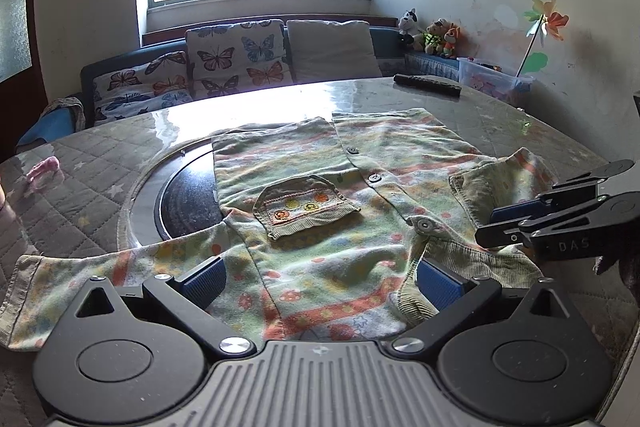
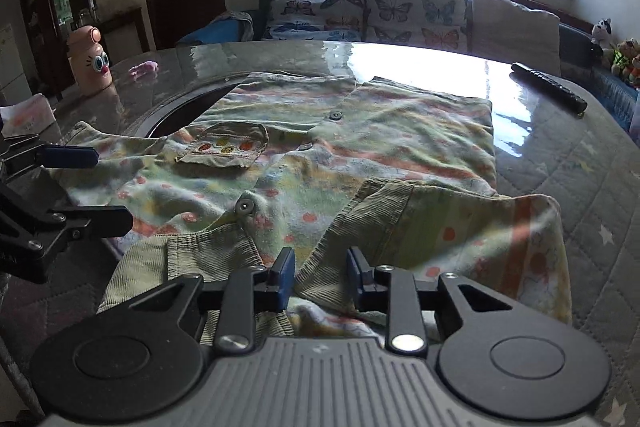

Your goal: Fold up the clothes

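Note:
A small patterned shirt (image 1: 320, 163) with green corduroy collar, chest pocket (image 1: 304, 207) and buttons lies flat on the round table, collar end nearest me. It also shows in the right wrist view (image 2: 360, 147). My left gripper (image 1: 320, 279) is open wide, its blue pads just above the shirt's near edge, touching nothing. My right gripper (image 2: 320, 275) is open with a narrower gap, its pads on either side of the corduroy collar edge (image 2: 360, 219). The right gripper also shows in the left wrist view (image 1: 516, 223).
The table (image 1: 520, 115) has a quilted grey cover and a dark round inset (image 1: 188, 195). A black remote (image 1: 428, 85) lies at the far side, a pink scrap (image 1: 42, 171) at the left, a peach bottle (image 2: 90, 57) beyond. A sofa with butterfly cushions (image 1: 232, 59) stands behind.

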The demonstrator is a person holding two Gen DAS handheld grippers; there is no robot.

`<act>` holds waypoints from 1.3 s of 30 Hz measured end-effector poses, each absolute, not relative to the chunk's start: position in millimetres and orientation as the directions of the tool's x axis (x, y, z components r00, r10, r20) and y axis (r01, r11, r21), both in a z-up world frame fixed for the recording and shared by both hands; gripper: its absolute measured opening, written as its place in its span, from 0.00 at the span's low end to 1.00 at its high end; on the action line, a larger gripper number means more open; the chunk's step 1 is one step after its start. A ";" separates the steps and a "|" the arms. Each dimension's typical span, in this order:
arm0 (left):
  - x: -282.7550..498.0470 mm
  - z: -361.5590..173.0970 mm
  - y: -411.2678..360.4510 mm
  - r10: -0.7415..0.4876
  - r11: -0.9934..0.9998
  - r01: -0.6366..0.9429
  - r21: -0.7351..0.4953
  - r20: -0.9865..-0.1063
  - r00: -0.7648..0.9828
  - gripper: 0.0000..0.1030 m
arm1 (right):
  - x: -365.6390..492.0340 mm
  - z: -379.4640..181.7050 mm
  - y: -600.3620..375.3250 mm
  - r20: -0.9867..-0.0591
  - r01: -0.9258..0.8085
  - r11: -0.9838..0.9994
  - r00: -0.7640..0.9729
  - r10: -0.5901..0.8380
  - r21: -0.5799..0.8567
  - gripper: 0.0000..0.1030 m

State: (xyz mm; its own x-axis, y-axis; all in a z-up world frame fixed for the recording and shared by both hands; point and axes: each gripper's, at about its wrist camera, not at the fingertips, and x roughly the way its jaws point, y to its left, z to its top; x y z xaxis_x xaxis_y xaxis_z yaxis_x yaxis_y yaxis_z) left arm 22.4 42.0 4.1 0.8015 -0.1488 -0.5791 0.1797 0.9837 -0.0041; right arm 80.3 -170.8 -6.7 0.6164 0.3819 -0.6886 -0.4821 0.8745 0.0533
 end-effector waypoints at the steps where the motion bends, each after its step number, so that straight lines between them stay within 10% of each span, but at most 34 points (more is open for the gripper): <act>1: 22.5 3.9 41.4 -0.150 0.983 0.181 -0.004 -0.579 0.801 1.00 | 80.4 -5.8 -171.0 -0.688 -0.483 0.874 0.616 0.385 0.057 0.10; 17: 32.1 3.2 48.9 -0.130 0.988 0.151 -0.013 -0.587 0.799 1.00 | 100.5 99.5 -154.0 -0.431 -0.565 0.787 0.663 0.612 0.248 0.00; 28: 41.4 -0.3 45.3 -0.131 0.985 0.170 0.007 -0.607 0.784 1.00 | 86.8 38.7 -153.2 -0.641 -0.534 0.840 0.614 0.461 0.092 0.11; 31: 45.3 0.1 43.3 -0.127 0.985 0.174 0.018 -0.612 0.781 1.00 | 80.0 25.4 -163.1 -0.672 -0.525 0.849 0.606 0.425 0.063 0.30; 39: 53.7 0.5 37.0 -0.123 0.982 0.186 0.038 -0.620 0.775 1.00 | 70.0 5.5 -169.6 -0.702 -0.531 0.847 0.600 0.383 0.008 0.31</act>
State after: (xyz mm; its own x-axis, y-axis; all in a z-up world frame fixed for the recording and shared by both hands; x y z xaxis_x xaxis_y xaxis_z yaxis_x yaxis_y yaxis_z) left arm 53.7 37.0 0.5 0.7752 -0.1231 -0.6196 0.1863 0.9818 0.0380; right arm 70.0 -169.6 5.5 0.6001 0.3830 -0.7023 -0.5310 0.8474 0.0084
